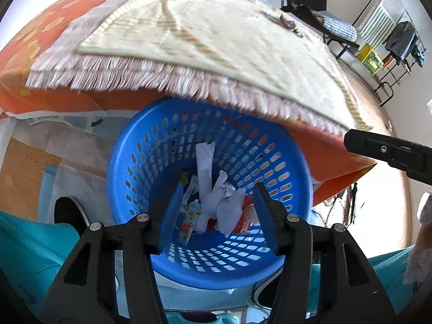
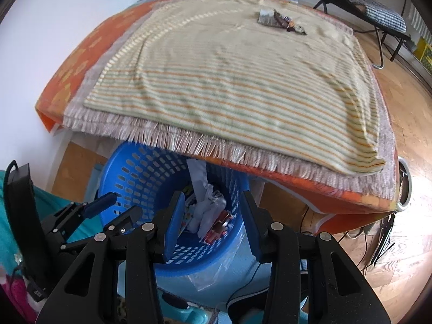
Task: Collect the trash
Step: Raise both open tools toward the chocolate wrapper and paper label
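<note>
- Hanging over the blue basket (image 1: pixel 151 145), the left tool (image 1: pixel 216 213) has its blue pads apart with nothing between them; I judge it stands there because a piece was to fall into the basket.
- In the middle of the left wrist view the collected trash (image 1: pixel 216 202), white crumpled paper and coloured wrappers, lies at the basket bottom.
- The basket stands on the floor, partly under the fringed edge (image 1: pixel 151 78) of the tabletop, probably so that trash can drop in easily.
- In the lower middle of the right wrist view the right tool (image 2: pixel 213 221) is also above the basket, pads partly apart and holding nothing.
- At the upper right of that view some wrappers (image 2: pixel 283 20) lie on the striped cloth (image 2: pixel 229 81), well apart from the basket; they seem not yet collected.
- An orange cover (image 2: pixel 73 62) lies under the cloth; a folding chair (image 2: pixel 372 8) and wooden floor (image 2: pixel 413 102) are at the right.
</note>
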Demonstrator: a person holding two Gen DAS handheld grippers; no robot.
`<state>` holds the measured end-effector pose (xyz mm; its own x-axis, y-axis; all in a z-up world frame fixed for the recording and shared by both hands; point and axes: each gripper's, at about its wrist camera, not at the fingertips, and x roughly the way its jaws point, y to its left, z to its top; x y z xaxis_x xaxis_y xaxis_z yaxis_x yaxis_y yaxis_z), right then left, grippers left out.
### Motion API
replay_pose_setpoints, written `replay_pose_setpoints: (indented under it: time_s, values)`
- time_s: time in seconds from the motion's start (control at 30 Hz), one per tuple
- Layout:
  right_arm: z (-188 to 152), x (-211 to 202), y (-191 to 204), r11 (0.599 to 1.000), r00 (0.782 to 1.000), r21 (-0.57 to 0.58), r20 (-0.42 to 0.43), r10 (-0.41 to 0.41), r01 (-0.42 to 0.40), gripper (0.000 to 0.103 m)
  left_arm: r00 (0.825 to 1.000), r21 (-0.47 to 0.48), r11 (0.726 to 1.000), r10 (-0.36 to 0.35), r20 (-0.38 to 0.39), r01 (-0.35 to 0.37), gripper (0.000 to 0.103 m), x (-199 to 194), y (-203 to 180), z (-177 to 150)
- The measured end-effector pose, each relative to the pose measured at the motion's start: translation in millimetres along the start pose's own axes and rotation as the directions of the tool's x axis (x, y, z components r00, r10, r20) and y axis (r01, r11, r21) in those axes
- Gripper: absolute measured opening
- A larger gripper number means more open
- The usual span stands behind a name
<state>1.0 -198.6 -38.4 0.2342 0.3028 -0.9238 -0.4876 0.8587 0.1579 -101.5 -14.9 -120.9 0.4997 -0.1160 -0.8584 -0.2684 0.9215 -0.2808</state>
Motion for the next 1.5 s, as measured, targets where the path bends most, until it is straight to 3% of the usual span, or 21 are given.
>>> replay_pose_setpoints:
  time_s: [0.17, 0.27, 0.83, 1.17, 1.5]
  values:
    - [8.8, -24.4, -9.1, 1.0, 0.997, 0.013, 0.072, 0.001, -0.002, 0.041, 0.999, 0.002, 0.999, -0.036, 0.026, 0.036, 0.055, -12.4, -9.0, 19.5]
    - [15.0, -36.7, -15.5, 1.0, 0.993, 0.019, 0.114, -0.008, 0.006, 0.05, 0.998, 0.019, 0.999, -0.036, 0.049, 0.035, 0.055, -19.1, -12.2, 33.3]
    - [53.3, -70.8, -50.7, 0.999, 0.959, 0.045, 0.284, 0.006, -0.019, 0.065, 0.983, 0.115, 0.993, -0.005, 0.184, -0.016, 0.056, -47.7, -39.6, 114.4]
    - [91.2, -57.2, -93.5, 0.996, 0.951, 0.084, 0.309, -0.03, 0.004, 0.065, 0.988, 0.145, 0.989, -0.025, 0.153, 0.003, 0.056, -13.5, -55.1, 172.0]
    - [153.3, -13.4, -134.5, 0.992, 0.954, 0.111, 0.3, 0.018, -0.054, 0.065, 0.991, 0.202, 0.979, -0.051, 0.127, 0.024, 0.056, 29.3, -68.9, 238.9]
